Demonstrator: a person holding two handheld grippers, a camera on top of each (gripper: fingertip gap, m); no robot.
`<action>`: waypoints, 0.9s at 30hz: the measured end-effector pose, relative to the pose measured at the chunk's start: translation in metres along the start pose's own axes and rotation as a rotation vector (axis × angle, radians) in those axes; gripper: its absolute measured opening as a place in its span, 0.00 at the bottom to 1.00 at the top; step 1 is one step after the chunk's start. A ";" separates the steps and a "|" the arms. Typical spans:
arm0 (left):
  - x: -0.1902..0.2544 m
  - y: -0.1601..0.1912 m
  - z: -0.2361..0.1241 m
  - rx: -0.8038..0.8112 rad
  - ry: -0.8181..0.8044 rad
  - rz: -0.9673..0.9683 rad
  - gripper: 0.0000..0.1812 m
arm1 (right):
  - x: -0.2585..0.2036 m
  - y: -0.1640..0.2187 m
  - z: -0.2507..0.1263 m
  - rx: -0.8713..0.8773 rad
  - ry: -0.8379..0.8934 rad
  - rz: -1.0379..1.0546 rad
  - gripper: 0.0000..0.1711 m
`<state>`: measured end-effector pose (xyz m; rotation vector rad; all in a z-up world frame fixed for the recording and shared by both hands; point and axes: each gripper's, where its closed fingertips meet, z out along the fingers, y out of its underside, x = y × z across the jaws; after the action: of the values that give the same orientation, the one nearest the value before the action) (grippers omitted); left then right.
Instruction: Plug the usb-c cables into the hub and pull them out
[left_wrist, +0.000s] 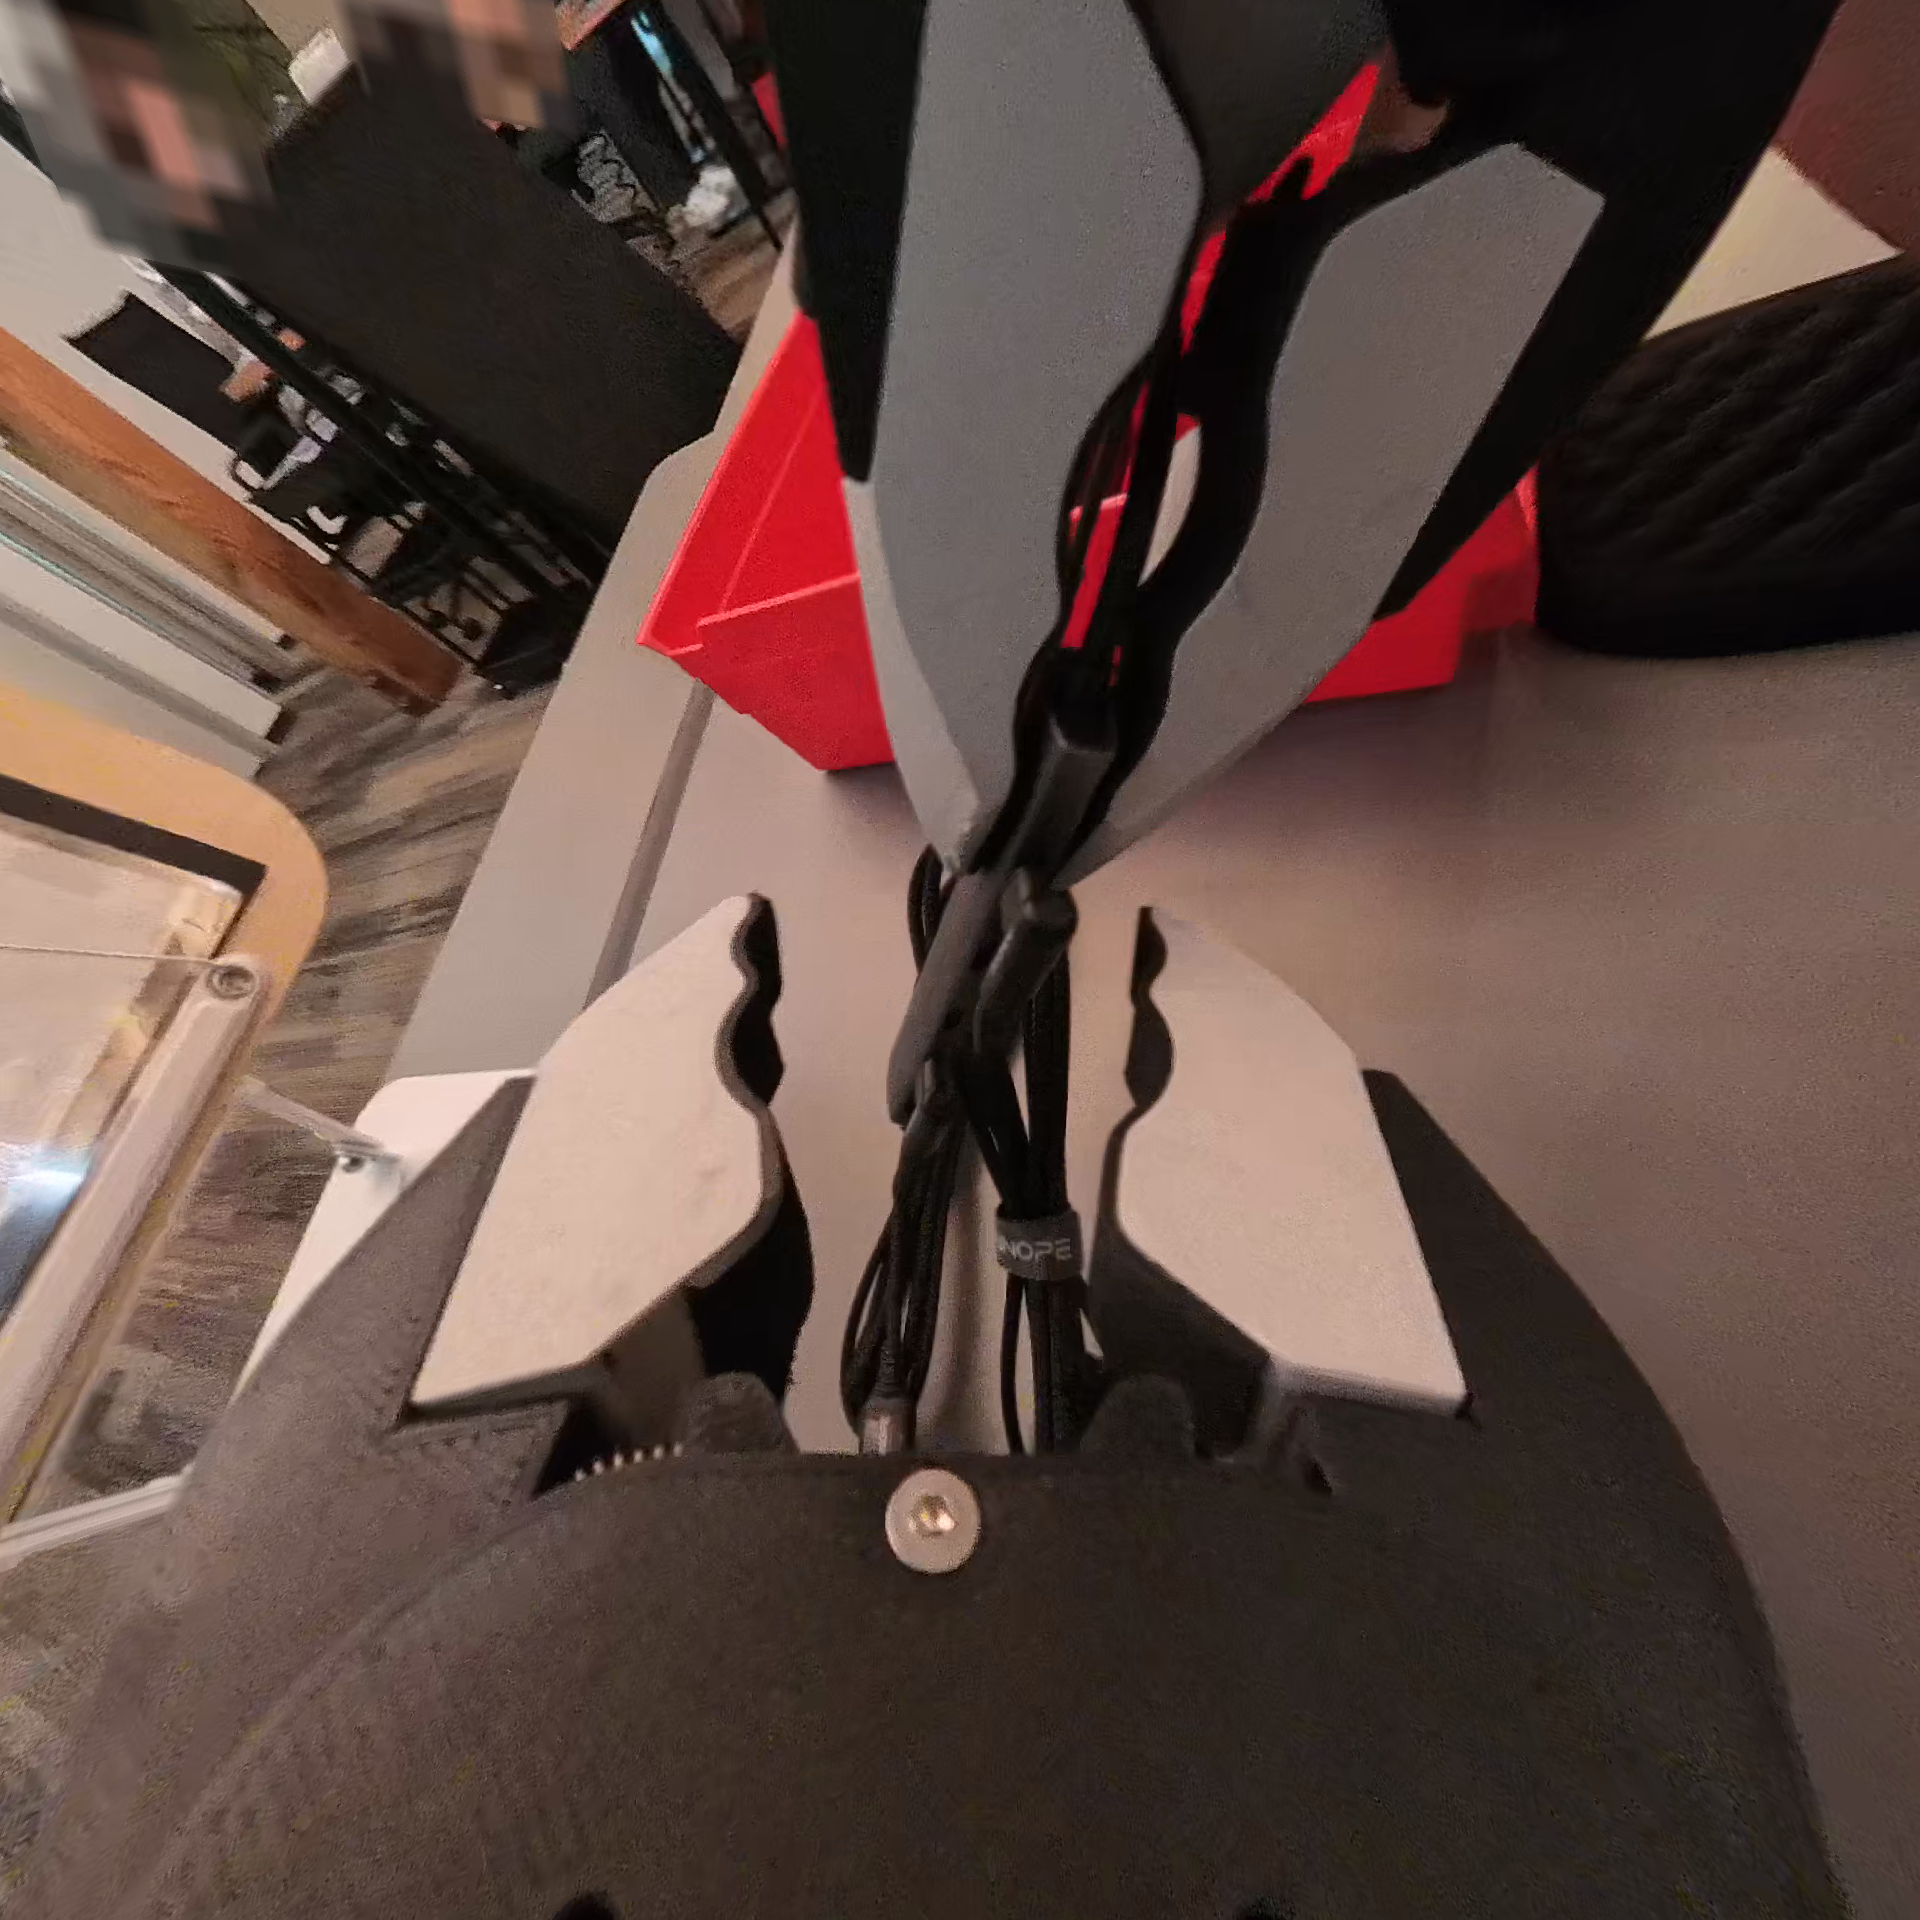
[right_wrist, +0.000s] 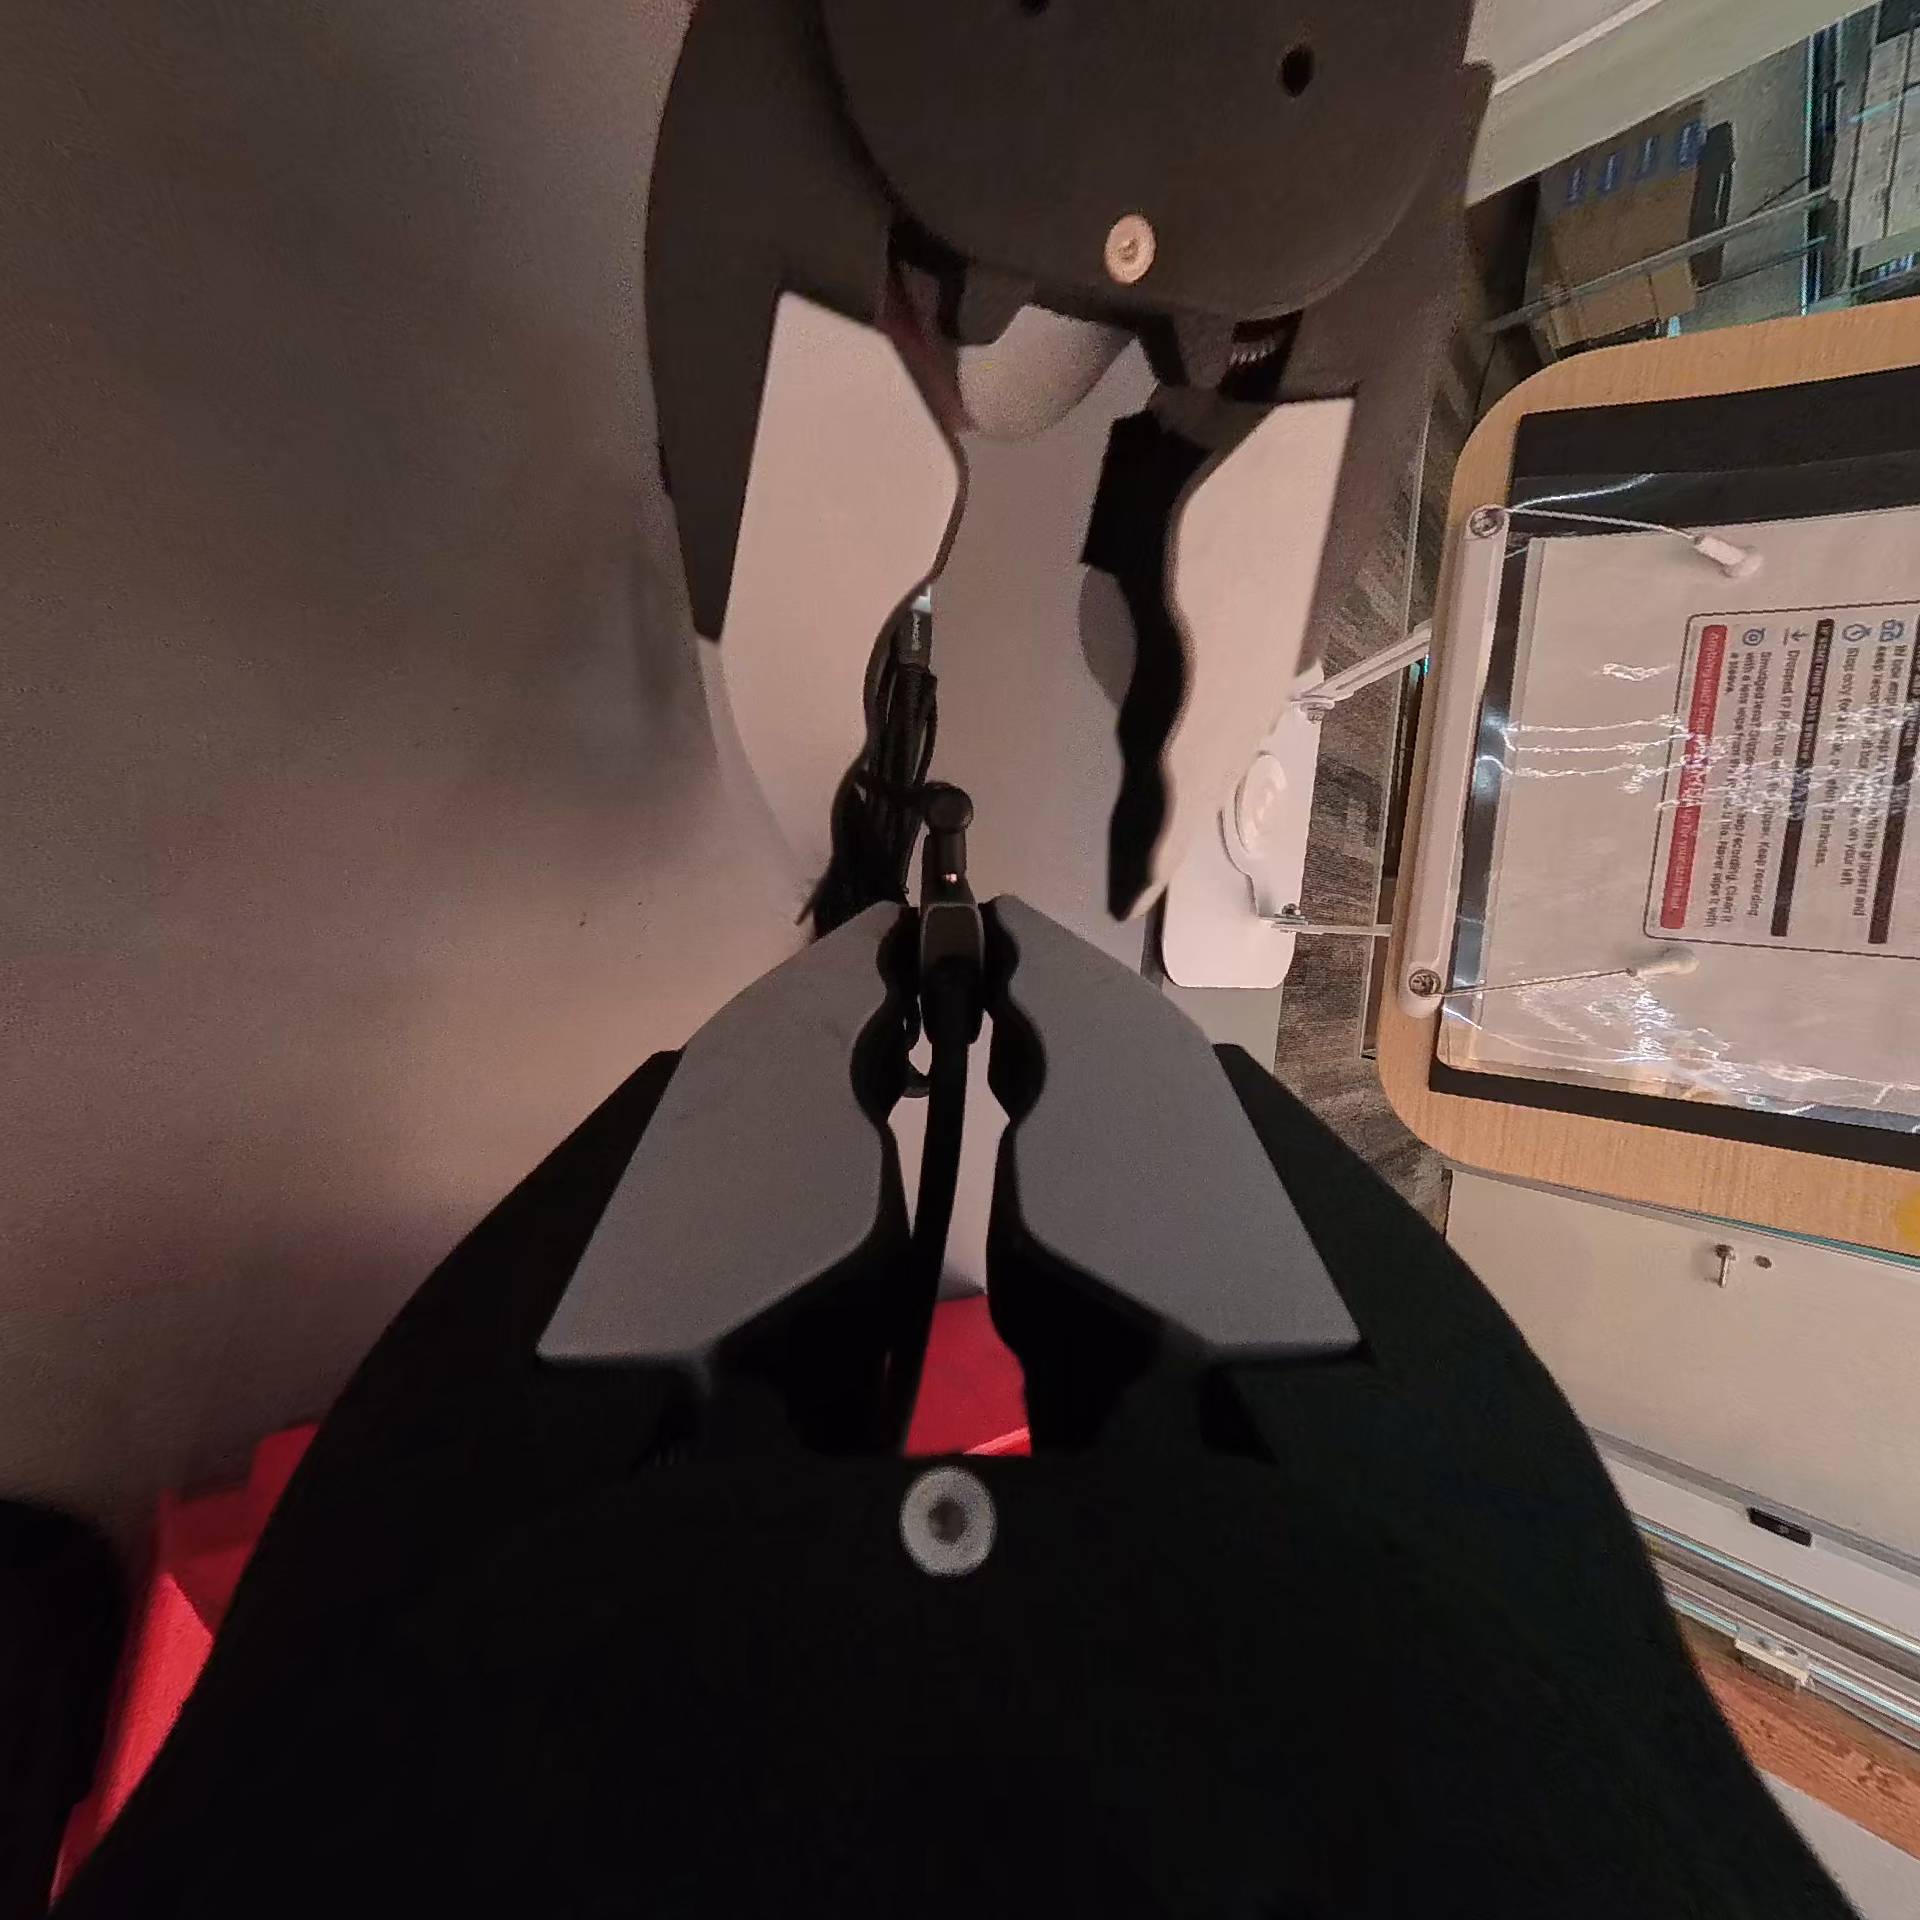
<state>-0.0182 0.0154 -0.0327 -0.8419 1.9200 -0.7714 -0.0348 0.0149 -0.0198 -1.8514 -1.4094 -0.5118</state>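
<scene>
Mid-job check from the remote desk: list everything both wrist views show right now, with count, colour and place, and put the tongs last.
Black braided usb-c cables: a bundle, count unclear, hanging between the two tongs above the table.
Grey strap: one, wrapped round some of the bundle.
Red plastic bin: one, on the table behind the right tongs.
Grey table: one, under everything.
Black textured rounded object: one, right of the bin.
Clear acrylic sign holder: one, on a wood-edged board beside the table.
Hub: not seen.
Left tongs: open around the bundle.
Right tongs: shut on a cable plug.
</scene>
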 end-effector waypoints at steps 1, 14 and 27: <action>-0.002 0.001 -0.002 -0.001 0.007 -0.011 0.39 | 0.000 0.000 0.000 0.000 -0.001 0.001 0.07; -0.002 -0.027 -0.022 0.078 0.040 -0.044 0.47 | 0.001 0.003 -0.001 -0.011 0.000 0.004 0.07; -0.032 -0.043 -0.091 0.178 0.110 -0.213 0.46 | 0.010 -0.023 -0.047 -0.005 0.124 -0.136 0.07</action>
<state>-0.0760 0.0323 0.0545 -0.9186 1.8429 -1.1209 -0.0476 -0.0118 0.0245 -1.7054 -1.4571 -0.6869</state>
